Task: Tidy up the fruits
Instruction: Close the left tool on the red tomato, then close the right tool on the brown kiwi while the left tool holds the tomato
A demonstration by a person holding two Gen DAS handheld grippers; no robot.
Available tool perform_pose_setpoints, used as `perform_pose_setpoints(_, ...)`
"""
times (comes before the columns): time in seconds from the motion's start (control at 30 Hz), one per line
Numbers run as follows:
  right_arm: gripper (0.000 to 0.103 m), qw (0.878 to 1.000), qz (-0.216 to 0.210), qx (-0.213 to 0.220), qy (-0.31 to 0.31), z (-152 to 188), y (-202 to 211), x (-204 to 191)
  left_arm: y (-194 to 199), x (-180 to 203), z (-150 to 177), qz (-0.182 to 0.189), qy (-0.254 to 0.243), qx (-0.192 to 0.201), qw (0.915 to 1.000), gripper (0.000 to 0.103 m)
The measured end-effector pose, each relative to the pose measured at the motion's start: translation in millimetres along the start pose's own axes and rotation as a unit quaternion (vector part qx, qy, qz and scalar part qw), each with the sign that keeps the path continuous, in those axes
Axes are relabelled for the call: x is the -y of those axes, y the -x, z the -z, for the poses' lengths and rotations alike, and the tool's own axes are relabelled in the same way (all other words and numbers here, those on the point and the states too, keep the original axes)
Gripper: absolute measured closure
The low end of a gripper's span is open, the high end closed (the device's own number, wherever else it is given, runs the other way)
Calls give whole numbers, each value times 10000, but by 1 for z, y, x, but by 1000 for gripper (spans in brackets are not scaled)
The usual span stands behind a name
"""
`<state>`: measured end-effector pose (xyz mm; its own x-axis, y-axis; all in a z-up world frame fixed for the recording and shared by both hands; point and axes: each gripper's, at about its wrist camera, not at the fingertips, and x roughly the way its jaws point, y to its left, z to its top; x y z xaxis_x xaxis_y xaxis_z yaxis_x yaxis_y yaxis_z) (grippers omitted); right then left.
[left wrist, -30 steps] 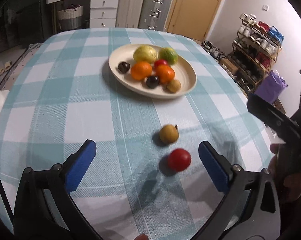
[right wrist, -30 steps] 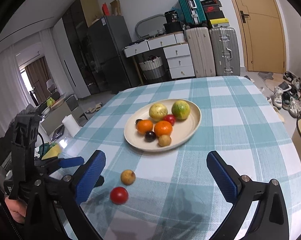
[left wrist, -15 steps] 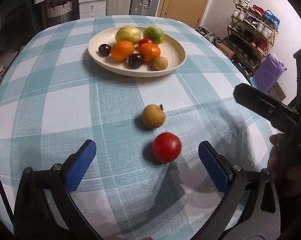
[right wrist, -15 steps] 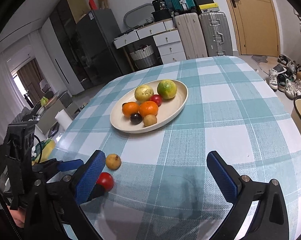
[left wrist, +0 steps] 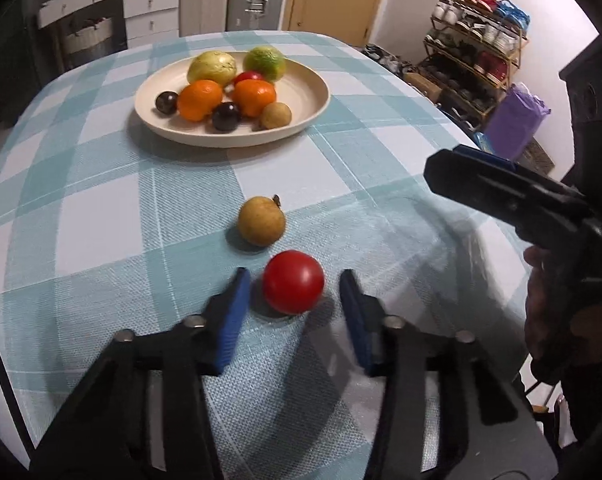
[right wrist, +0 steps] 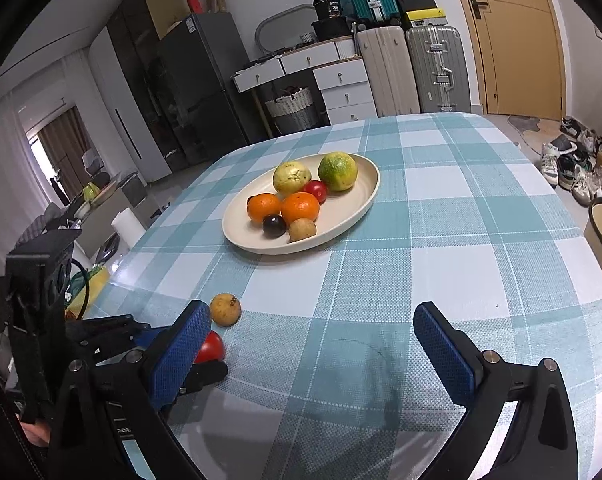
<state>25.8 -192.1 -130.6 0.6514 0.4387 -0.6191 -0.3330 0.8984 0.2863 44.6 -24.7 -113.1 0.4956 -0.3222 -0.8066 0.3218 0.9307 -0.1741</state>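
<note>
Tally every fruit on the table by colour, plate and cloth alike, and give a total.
Round orange fruits: 2
Round red fruits: 2
Small dark purple fruits: 2
Small tan-brown fruits: 2
Yellow-green fruit: 1
Green fruit: 1
Total: 10

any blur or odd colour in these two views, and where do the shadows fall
Left wrist view: the closing left gripper is motion-blurred around the sharp red tomato, light warm and dim; right wrist view: sharper, cooler daylight, a soft shadow on the tablecloth; both bend straight edges.
</note>
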Motion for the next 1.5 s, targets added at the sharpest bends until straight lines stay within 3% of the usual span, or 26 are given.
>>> perform_pose_setpoints(0.17,0,9999,-39,-39,-106,0,-2,2,0,-9,1,325,166,43,9993,76)
perform_pose_setpoints(0.43,0,9998,-142,-80,-67,0,-2,0,16,-35,1,430,513,278,9974,76)
perform_pose_setpoints(0.67,0,9991,-352,-210,139,0,-10,-16,39,-66,7,368,872,578,9938,76)
perform_pose_setpoints(0.9,0,9970,-424,-629,141,-1,-39,-31,66,-97,11,205,1163,984,9881,76)
perform_pose_setpoints(1.13,1,9961,-366,-688,420,-4,-59,-53,70,-118,15,341,1359,1022,9849,76)
perform_pose_setpoints(1.27,18,9941,-508,-777,553,-4,-68,-64,64,-124,16,426,1388,966,9847,76)
perform_pose_setpoints(1.33,20,9929,-520,-875,612,-3,-74,-68,63,-126,16,462,1426,967,9840,76)
perform_pose_setpoints(1.4,33,9916,-599,-961,623,-3,-80,-71,62,-128,16,462,1431,979,9838,76)
perform_pose_setpoints(1.5,36,9917,-474,-1023,613,-2,-86,-72,62,-132,15,441,1456,997,9833,76)
